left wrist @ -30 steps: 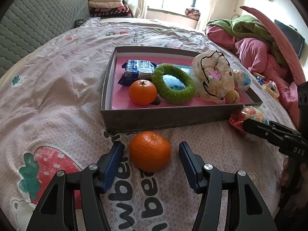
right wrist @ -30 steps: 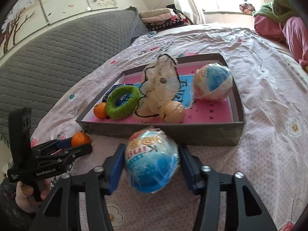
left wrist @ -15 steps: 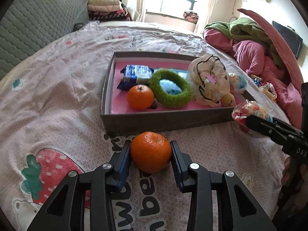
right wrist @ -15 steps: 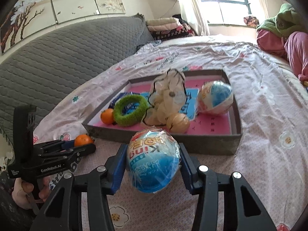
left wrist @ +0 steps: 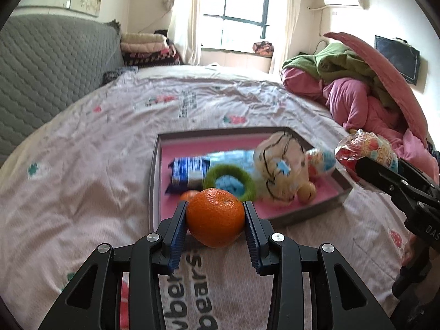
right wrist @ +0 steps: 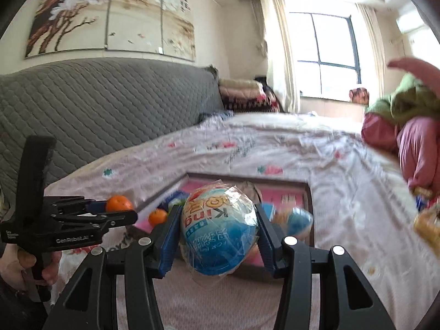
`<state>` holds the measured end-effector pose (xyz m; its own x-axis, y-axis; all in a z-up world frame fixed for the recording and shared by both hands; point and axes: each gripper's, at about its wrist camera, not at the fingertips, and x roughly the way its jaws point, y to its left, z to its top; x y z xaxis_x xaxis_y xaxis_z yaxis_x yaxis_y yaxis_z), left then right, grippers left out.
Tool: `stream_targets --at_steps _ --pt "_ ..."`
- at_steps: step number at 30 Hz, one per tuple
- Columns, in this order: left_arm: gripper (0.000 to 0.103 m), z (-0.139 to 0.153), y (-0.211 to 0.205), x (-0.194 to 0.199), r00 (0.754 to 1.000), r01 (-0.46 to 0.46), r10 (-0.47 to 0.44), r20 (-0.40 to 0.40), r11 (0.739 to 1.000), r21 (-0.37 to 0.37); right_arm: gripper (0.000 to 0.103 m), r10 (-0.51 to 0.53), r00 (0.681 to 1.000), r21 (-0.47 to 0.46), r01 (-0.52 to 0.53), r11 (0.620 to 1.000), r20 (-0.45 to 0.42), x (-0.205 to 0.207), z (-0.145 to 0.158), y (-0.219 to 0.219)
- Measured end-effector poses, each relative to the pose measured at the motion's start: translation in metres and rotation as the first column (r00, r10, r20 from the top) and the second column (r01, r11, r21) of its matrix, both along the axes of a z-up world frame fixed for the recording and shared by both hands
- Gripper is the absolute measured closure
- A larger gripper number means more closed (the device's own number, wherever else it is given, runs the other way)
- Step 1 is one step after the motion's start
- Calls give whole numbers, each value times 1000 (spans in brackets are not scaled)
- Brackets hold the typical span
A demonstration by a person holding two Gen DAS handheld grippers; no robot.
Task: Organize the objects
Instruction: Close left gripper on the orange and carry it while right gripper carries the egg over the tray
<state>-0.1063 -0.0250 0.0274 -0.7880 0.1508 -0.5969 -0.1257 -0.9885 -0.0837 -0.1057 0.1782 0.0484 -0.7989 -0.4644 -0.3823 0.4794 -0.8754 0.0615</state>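
- The left hand-held gripper point(left wrist: 216, 221) was clamped on an orange mandarin point(left wrist: 215, 217), its blue ribbed pads pressed to both sides of the fruit, which was held off the bedspread point(left wrist: 82, 165) in front of the tray's near wall.
- The right hand-held gripper point(right wrist: 218, 232) was clamped on a wrapped toy egg point(right wrist: 218, 228), blue and white under crinkled clear film, held above the bed just short of the tray.
- In the left wrist view the same egg point(left wrist: 368, 148) showed at the right edge, past the tray's right corner, at the tip of the right hand-held gripper.
- A grey tray point(left wrist: 153, 181) with a pink floor lay on the bed.
- Inside it lay a blue snack packet point(left wrist: 188, 172), a green fuzzy ring point(left wrist: 229, 181), a cream bundle with black cord point(left wrist: 283, 170) and a second wrapped egg point(left wrist: 320, 159).
- A second mandarin point(left wrist: 188, 195) sat in the tray, mostly hidden behind the held one.
- A grey quilted headboard point(right wrist: 96, 110) ran along the left of the bed; pink and green bedding point(left wrist: 354, 88) was heaped at the right.
- The tray's contents were blurred in both views.
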Motion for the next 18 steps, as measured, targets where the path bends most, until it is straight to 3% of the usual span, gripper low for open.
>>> stream_targets --at_steps 4,18 --pt "63 10 4 -9 1000 10 -10 -25 1000 -3 52 -2 998 29 4 1000 -58 -2 10 -8" --pt "63 26 15 -43 994 49 -48 -94 999 11 52 -95 989 42 100 994 -115 -25 16 10"
